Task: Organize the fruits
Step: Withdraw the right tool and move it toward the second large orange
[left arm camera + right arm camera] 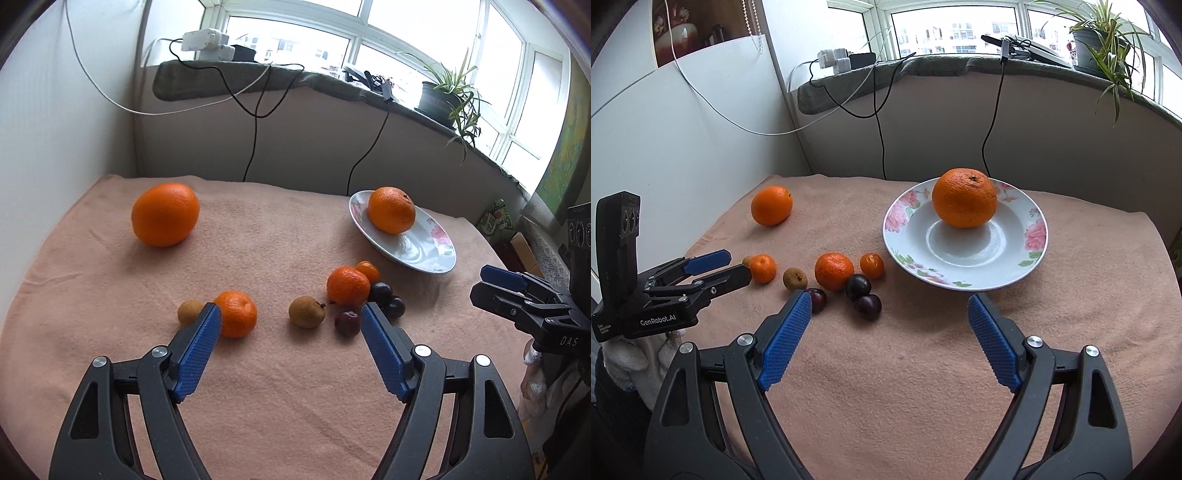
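Observation:
A floral white plate carries one large orange. A second large orange lies on the cloth at the far left. Nearer me sit a tangerine, a bigger tangerine, a small one, two brown longans and three dark plums. My left gripper is open and empty just short of the longan. My right gripper is open and empty near the plate's front rim.
A peach towel covers the table. Walls close it in at the left and back. Cables hang from a padded windowsill that holds a potted plant. Each gripper shows at the edge of the other's view.

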Demonstrator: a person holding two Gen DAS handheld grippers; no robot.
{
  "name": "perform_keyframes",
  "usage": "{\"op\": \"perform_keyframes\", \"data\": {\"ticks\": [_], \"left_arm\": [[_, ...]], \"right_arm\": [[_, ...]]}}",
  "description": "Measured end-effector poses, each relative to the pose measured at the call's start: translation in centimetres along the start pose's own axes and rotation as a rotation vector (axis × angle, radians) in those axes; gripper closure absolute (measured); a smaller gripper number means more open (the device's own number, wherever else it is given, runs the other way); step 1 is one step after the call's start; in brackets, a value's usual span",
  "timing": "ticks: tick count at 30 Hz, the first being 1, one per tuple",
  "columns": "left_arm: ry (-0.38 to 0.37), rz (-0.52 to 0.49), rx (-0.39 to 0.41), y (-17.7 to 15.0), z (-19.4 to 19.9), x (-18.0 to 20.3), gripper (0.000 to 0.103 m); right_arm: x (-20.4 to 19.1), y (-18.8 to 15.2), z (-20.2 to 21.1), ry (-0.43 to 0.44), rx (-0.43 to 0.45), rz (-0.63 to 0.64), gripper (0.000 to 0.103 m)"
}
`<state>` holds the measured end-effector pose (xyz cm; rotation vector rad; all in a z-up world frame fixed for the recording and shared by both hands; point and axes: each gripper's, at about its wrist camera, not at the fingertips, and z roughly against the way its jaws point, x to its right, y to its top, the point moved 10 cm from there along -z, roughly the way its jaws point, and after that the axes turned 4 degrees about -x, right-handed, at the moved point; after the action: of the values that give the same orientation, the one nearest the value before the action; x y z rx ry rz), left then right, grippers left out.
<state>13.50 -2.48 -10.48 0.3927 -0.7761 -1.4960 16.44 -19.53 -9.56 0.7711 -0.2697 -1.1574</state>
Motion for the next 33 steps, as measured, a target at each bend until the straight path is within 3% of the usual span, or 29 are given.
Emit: {"op": "perform_keyframes", "data": {"ticks": [13, 33], "left_arm": [[0.055, 0.107, -0.014, -2.6, 0.6, -6.0, 0.025], [0.077, 0.171, 0.000, -1.7, 0.4, -10.1, 0.026]], "right_arm": [[-1.7, -0.9, -2.0, 0.021, -0.050, 0.012, 0.014], [-3.7, 0.0, -4.5, 0.028, -0.093, 0.050, 0.014]]}}
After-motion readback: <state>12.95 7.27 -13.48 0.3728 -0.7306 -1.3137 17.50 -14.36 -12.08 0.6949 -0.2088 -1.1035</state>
